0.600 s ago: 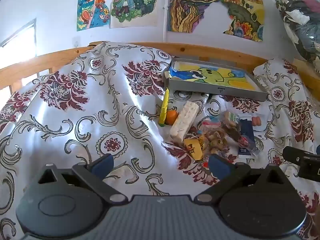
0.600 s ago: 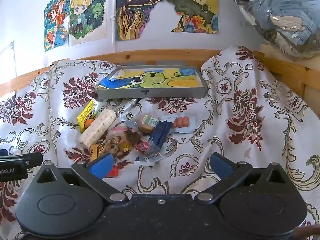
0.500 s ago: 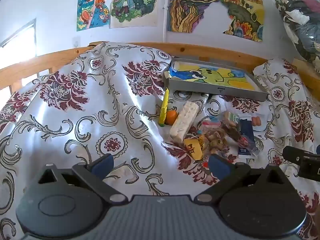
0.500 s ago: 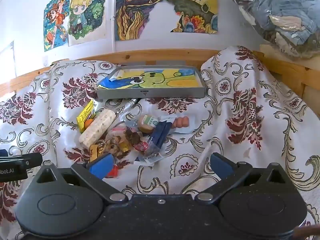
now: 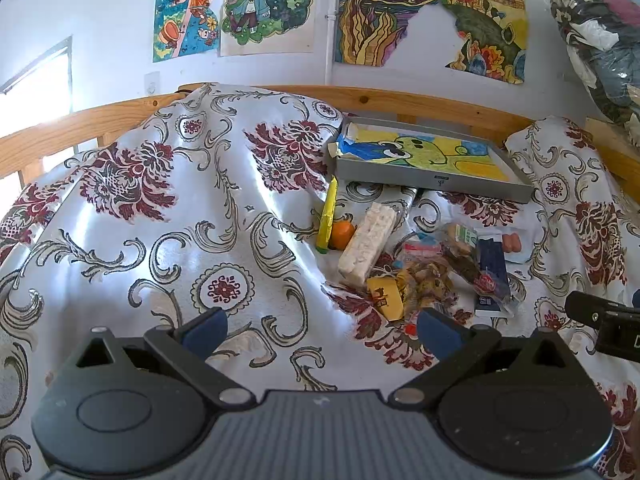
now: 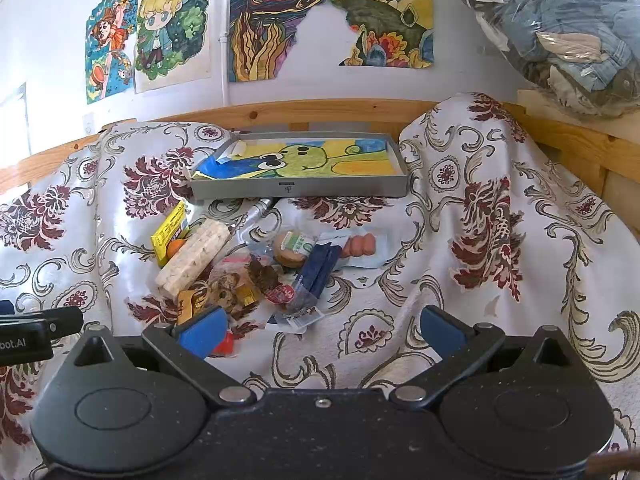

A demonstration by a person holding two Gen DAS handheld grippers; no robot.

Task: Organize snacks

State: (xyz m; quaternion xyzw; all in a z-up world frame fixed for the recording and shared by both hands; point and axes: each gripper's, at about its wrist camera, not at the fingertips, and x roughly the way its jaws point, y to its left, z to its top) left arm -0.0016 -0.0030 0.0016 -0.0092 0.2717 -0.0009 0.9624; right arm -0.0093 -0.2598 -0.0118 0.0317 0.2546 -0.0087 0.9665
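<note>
Both grippers, left (image 5: pixel 320 326) and right (image 6: pixel 320 326), spread wide, empty; could drag the bedspread (image 5: pixel 160 240), scattering the snack pile (image 6: pixel 248 268).

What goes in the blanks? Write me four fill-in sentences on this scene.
1. The grey tray holds a drawing and ____ snacks.
2. The yellow packet lies ____ of the orange ball.
3. Both grippers' jaws stand ____.
4. The snack pile rests on a floral ____.

Missing: no; left; open; cloth
</note>
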